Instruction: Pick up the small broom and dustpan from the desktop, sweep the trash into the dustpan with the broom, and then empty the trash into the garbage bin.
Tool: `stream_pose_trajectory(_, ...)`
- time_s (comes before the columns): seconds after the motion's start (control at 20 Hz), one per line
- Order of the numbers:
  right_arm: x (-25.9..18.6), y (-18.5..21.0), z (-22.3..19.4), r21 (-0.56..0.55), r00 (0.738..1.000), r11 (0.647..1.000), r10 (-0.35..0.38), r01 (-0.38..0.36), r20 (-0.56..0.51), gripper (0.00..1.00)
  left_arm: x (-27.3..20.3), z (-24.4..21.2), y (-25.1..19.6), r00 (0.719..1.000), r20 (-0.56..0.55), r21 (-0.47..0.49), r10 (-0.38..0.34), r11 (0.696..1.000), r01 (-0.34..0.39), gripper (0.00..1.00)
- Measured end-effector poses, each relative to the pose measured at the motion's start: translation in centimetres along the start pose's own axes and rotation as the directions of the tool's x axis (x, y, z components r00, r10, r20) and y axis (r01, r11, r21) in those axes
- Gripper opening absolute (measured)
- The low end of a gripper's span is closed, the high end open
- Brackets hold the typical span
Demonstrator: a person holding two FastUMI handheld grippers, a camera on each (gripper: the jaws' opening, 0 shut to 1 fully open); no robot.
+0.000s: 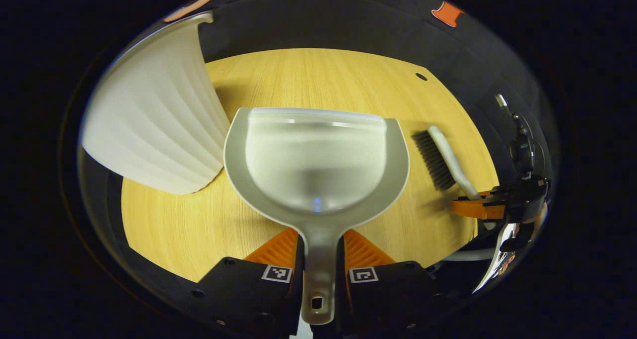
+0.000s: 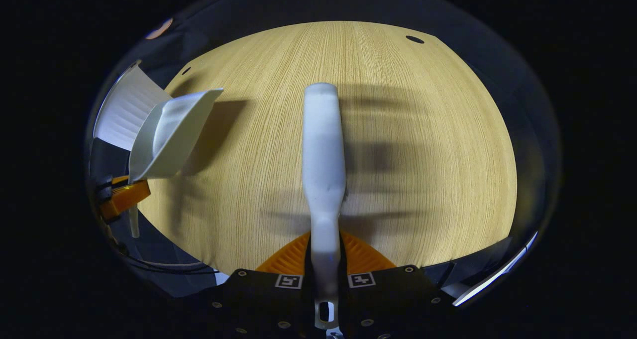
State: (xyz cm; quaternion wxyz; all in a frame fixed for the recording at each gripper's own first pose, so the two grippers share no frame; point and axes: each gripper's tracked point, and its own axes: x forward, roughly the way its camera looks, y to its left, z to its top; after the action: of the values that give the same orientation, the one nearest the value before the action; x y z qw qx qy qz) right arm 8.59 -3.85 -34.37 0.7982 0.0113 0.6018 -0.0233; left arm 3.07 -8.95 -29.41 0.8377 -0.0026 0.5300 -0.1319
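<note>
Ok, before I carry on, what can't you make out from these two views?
1. Inside of the garbage bin, left gripper view: its ribbed outer wall faces the camera, so its contents cannot be told.
2. Table beneath the dustpan, left gripper view: covered by the pan, so any trash there is hidden.
3. Bristles of the broom, right gripper view: hidden under its own white back.

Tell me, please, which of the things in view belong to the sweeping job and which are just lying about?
Belong to the job:
dustpan, held by the left gripper
broom, held by the right gripper
garbage bin, beside the dustpan

Just there:
wooden desktop; nothing else lies on it that I can see.
</note>
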Motion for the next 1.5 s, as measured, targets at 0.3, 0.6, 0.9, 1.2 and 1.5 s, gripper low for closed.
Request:
stream_pose_trajectory(0.3, 0.2, 0.0, 0.2, -0.028, 1.000, 0.999, -0.016, 0.016, 0.002, 0.19, 2.3, -0.7, 0.3, 0.998, -0.057, -0.085, 0.016, 0.996, -0.021, 0.28)
stream_pose_trajectory(0.6, 0.8, -0.1, -0.2, -0.070, 0.999, 0.997, -0.040, 0.039, -0.012, 0.21, 1.4, 1.9, -0.5, 0.997, -0.077, -0.082, 0.015, 0.996, -0.022, 0.28)
stream_pose_trajectory(0.9, 1.1, 1.1, 0.0, -0.120, 1.000, 0.993, -0.005, 0.006, 0.012, 0.28, 1.3, 6.7, -1.5, 0.996, -0.084, -0.079, -0.013, 0.997, 0.006, 0.33)
stream_pose_trajectory(1.2, 0.9, 2.0, 1.1, -0.073, 0.997, 0.997, 0.029, -0.023, 0.078, 0.92, 1.5, 14.9, -2.6, 0.999, -0.043, -0.076, -0.017, 0.997, 0.014, 0.84)
stream_pose_trajectory(1.5, -5.0, 1.7, 5.3, 0.023, 0.952, 0.999, 0.038, -0.047, 0.304, 0.96, -1.3, 27.3, -3.7, 0.995, 0.098, -0.024, -0.014, 1.000, 0.016, 0.93)
